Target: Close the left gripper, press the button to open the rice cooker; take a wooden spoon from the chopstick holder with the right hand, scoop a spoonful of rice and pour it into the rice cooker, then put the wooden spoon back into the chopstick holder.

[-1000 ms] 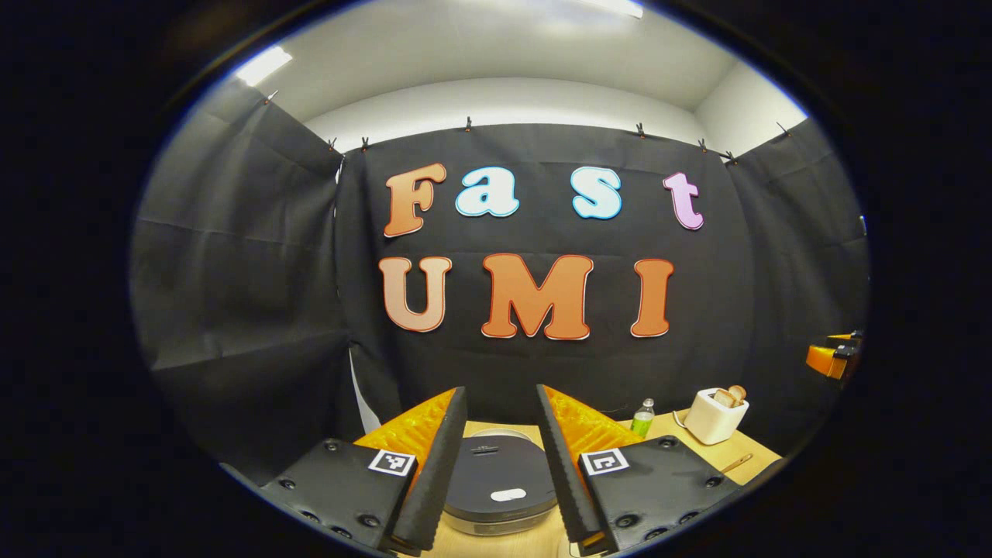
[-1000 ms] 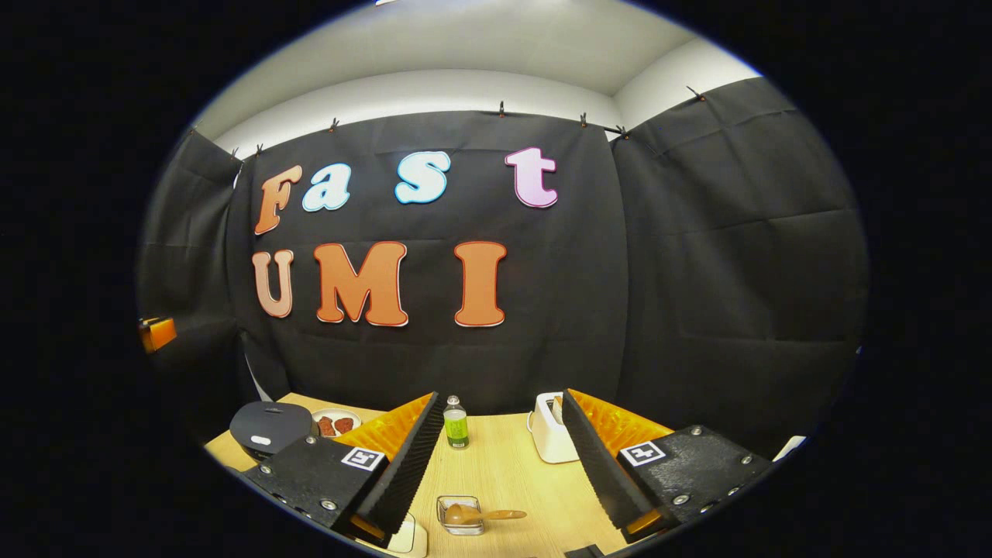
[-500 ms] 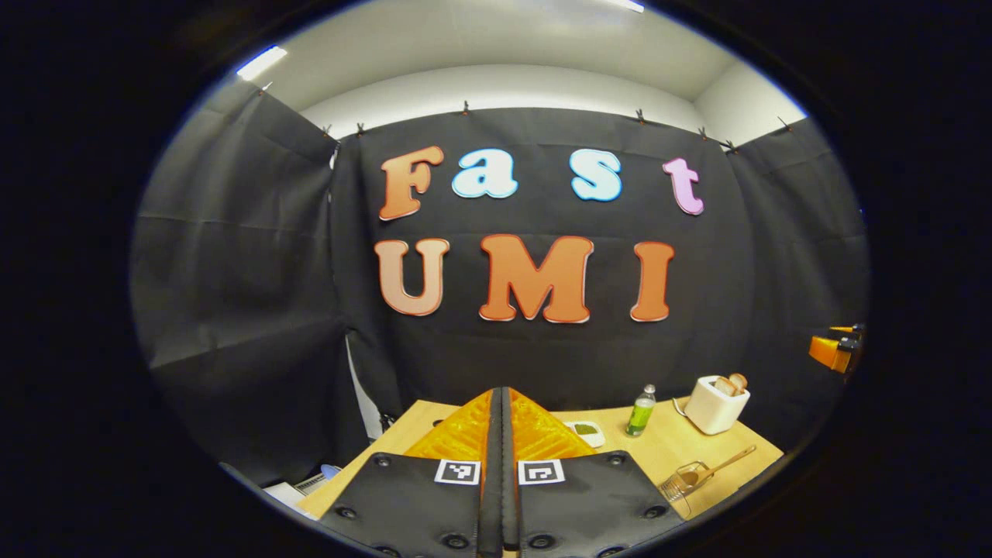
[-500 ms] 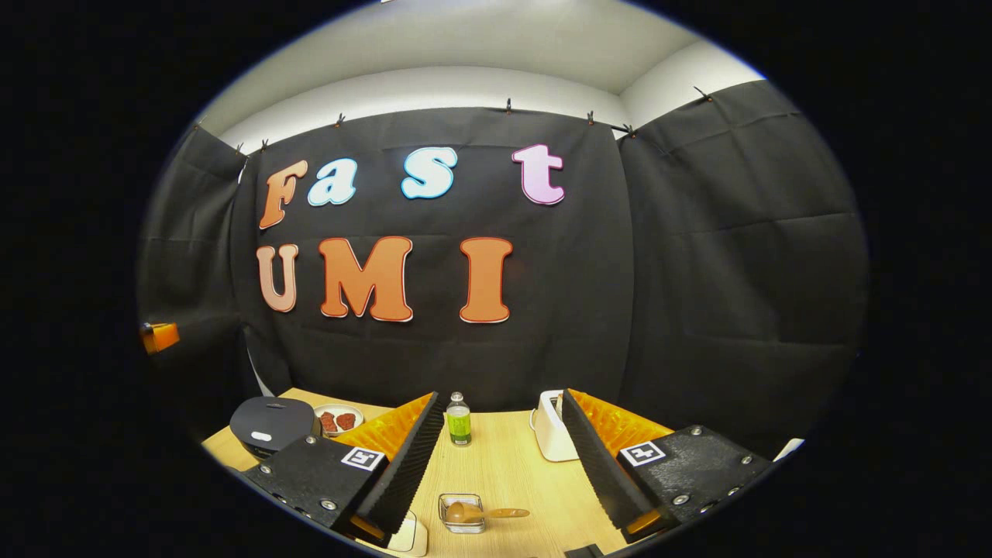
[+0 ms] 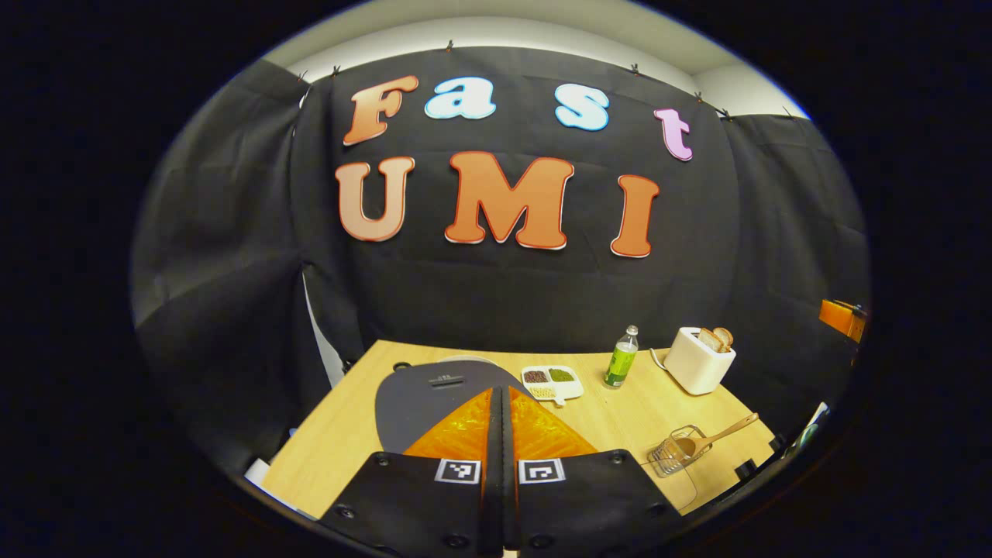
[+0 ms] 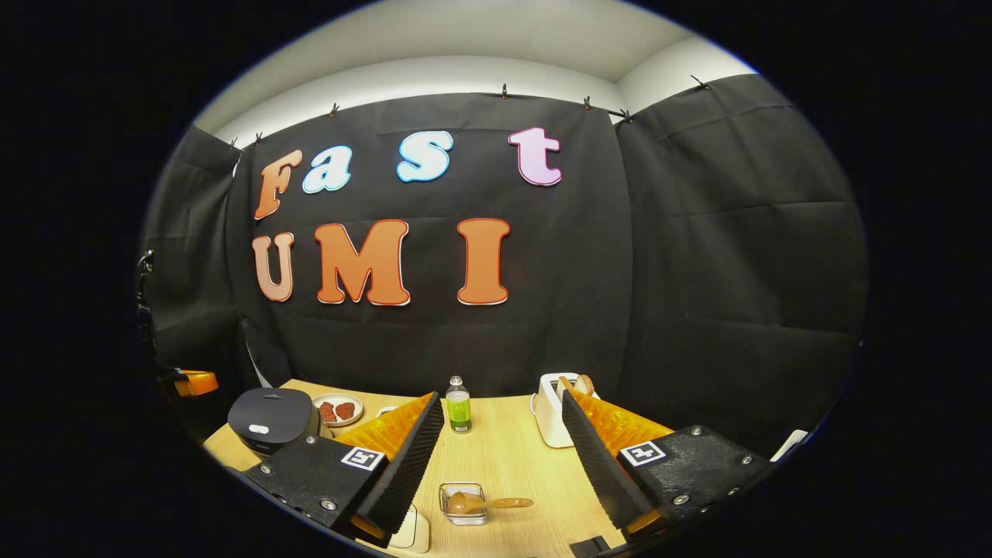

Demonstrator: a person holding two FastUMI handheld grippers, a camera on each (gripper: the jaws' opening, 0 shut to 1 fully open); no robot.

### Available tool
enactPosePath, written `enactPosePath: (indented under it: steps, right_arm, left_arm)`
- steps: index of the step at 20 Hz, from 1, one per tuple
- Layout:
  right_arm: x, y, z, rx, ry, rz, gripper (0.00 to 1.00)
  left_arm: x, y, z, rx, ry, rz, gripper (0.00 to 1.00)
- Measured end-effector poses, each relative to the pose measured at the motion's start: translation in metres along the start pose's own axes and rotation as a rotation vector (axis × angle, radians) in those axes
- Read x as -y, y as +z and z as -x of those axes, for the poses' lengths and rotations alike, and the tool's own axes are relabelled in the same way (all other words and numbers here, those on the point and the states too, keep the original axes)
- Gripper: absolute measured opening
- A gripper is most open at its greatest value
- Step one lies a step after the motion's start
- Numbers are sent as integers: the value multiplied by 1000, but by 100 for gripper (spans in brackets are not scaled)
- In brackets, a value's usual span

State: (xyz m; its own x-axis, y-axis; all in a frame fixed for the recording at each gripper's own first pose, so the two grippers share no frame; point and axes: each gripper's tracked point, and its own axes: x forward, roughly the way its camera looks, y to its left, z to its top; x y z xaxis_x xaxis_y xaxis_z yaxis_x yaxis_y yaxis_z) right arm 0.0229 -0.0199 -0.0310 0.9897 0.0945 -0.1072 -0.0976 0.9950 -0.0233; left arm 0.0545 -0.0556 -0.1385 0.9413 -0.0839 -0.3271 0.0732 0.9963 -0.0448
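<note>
Orange and black fingers of the left gripper (image 5: 501,403) are pressed flat together with nothing between them, held above the dark lid of the rice cooker (image 5: 426,399), which sits closed at the left end of a pale wooden table (image 5: 341,434). Just beyond the cooker lies a white divided dish (image 5: 552,380) of grains, then a green bottle (image 5: 620,363) and a white toaster (image 5: 697,360) with bread in it. Nearer the right edge, the wire chopstick holder (image 5: 673,453) carries the wooden spoon (image 5: 725,432), its handle slanting out to the right. From the right gripper view, the right gripper (image 6: 504,449) stands wide apart and empty; the spoon in its holder lies on the table between its fingers, apart from both. Its left finger (image 6: 403,457) hides part of the table, and the rice cooker sits well off to its left beside a small plate (image 6: 337,409).
</note>
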Motion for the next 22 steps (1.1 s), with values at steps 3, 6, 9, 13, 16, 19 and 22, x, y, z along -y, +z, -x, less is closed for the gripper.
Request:
enactPosePath:
  steps: [3,6,9,13,16,19,22]
  right_arm:
    - [7,-14,2,-35,-22,-2,95]
    - [15,-22,3,-57,-45,-3,95]
    - [21,-27,5,-72,-63,-1,95]
    - [27,-33,6,-84,-84,3,95]
    - [31,-36,8,-93,-91,-5,95]
    - [34,-41,6,-101,-99,-18,95]
    - [33,-47,5,-116,-94,-39,95]
  left_arm:
    - [-5,-24,-17,-56,8,5,4]
    - [-8,-51,-36,-116,8,22,4]
    - [-16,-71,-52,-171,28,-10,4]
    - [-15,-87,-62,-221,30,-22,1]
    - [-17,-96,-64,-256,30,-30,7]
    - [-17,-97,-65,-273,33,-27,4]
    - [-16,-103,-62,-291,54,-37,7]
